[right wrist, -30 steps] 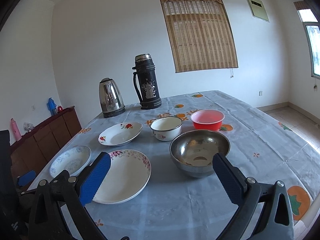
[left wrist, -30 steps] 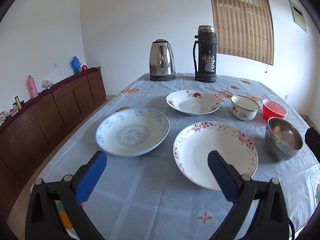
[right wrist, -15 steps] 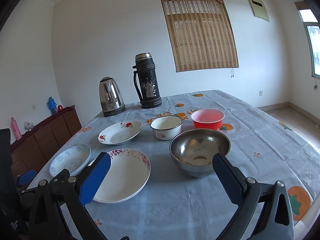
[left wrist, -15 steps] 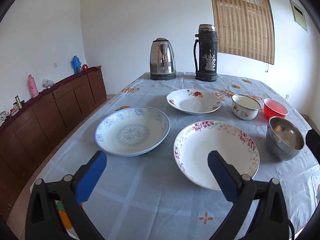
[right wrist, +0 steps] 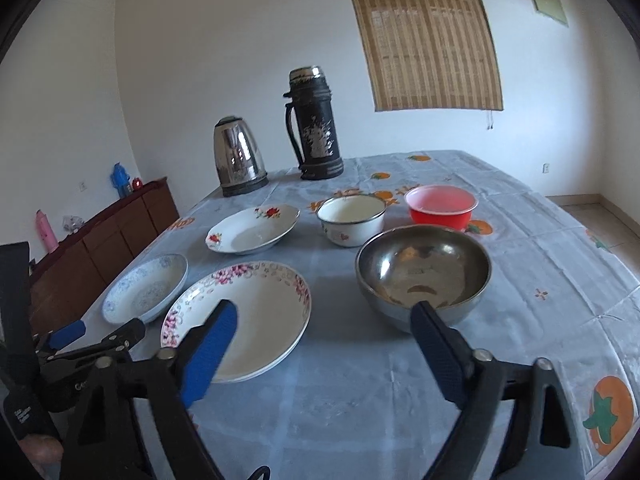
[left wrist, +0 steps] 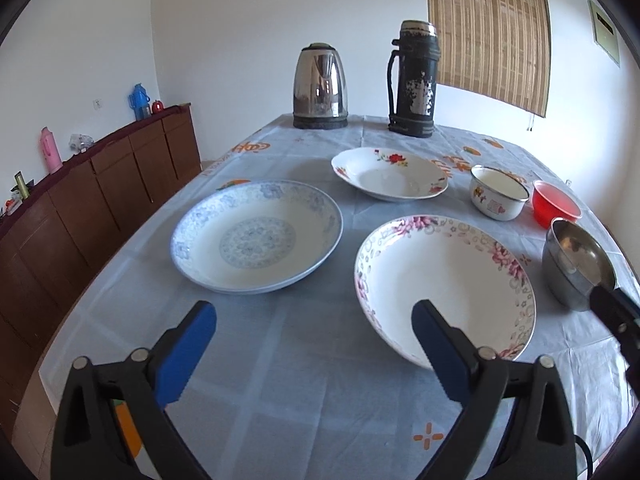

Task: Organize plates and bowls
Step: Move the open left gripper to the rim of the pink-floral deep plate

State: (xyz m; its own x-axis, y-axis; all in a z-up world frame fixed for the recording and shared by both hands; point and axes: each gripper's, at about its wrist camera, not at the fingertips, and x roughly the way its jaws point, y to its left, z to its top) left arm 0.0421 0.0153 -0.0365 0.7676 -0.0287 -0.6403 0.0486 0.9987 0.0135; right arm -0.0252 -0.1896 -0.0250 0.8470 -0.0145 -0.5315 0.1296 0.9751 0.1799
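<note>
With both grippers' jaws closing on nothing, right gripper (right wrist: 320, 348) w/ steel bowl (right wrist: 424, 276) just beyond its right finger and left gripper (left wrist: 312, 352) by pink-flowered plate (left wrist: 444, 284), rims should be straddled squarely before pinching.

Plates, three in total: one blue-patterned white ceramic plate (left wrist: 256, 238), one large white plate with a pink floral rim (left wrist: 444, 284), and one smaller white plate with red flowers (left wrist: 390, 174).

Bowls, three in total: one white enamel bowl with a flower print (left wrist: 498, 192), one red plastic bowl (left wrist: 556, 202), and one round stainless-steel bowl (right wrist: 424, 272).

Vessels at the far end of the tabletop (left wrist: 312, 400), two in total: one stainless-steel electric kettle (left wrist: 320, 86) and one tall black vacuum flask (left wrist: 414, 80).
</note>
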